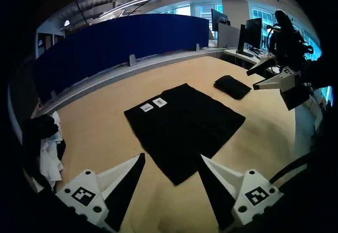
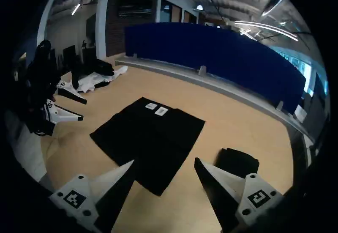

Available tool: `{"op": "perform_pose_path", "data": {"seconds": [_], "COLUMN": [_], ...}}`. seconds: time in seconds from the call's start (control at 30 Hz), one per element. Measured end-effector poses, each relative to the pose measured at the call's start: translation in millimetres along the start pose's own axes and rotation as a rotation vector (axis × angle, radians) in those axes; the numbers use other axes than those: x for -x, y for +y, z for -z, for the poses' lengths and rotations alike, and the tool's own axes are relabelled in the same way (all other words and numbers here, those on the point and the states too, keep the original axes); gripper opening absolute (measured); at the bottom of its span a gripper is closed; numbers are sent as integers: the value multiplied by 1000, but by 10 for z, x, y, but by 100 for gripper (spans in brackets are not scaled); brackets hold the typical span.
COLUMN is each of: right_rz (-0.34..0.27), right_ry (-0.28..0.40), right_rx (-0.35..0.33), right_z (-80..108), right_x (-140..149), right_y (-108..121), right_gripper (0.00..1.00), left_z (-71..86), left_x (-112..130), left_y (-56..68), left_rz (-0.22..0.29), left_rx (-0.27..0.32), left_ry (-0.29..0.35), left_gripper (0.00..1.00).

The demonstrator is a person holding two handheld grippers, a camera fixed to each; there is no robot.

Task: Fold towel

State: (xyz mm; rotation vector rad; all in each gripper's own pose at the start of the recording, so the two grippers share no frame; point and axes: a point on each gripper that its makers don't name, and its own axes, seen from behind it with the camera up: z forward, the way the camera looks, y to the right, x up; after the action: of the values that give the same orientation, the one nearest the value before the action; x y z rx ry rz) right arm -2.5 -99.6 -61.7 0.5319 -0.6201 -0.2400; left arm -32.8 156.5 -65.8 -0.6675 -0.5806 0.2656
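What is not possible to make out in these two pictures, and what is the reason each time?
- White tags on the black towel: too small to read, both views.
- Black towel's layers: black on black, fold count unclear, both views.
- Folded black cloth: near edge hidden behind a finger of the right gripper, right gripper view.
- Cloth pile: cut off at the edge, left gripper view.

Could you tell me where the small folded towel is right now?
The folded towel lies on the table, right of the spread towel in both views and apart from it.
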Motion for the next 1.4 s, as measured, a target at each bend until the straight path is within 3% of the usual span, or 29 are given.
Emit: {"op": "perform_pose_path", "data": {"seconds": [0.4, 0.77, 1.13, 1.4], "right_rz": [7, 9, -5, -21], "right_ry": [-63, -114, -157, -177], "right_rx": [-19, -36, -49, -53], "right_z": [-251, -373, -448, -503], "right_x": [367, 670, 888, 1008], "right_y": [-88, -158, -165, -174], "right_gripper": [100, 100, 100, 90], "left_z": [-239, -384, -454, -483], "left_x": [357, 649, 721, 772], "left_y": [63, 131, 146, 199], "left_rz": [-22, -52, -24, -23], "left_rx": [39, 67, 88, 98], "left_ry": [-72, -136, -174, -199], "left_gripper": [87, 87, 87, 86]}}
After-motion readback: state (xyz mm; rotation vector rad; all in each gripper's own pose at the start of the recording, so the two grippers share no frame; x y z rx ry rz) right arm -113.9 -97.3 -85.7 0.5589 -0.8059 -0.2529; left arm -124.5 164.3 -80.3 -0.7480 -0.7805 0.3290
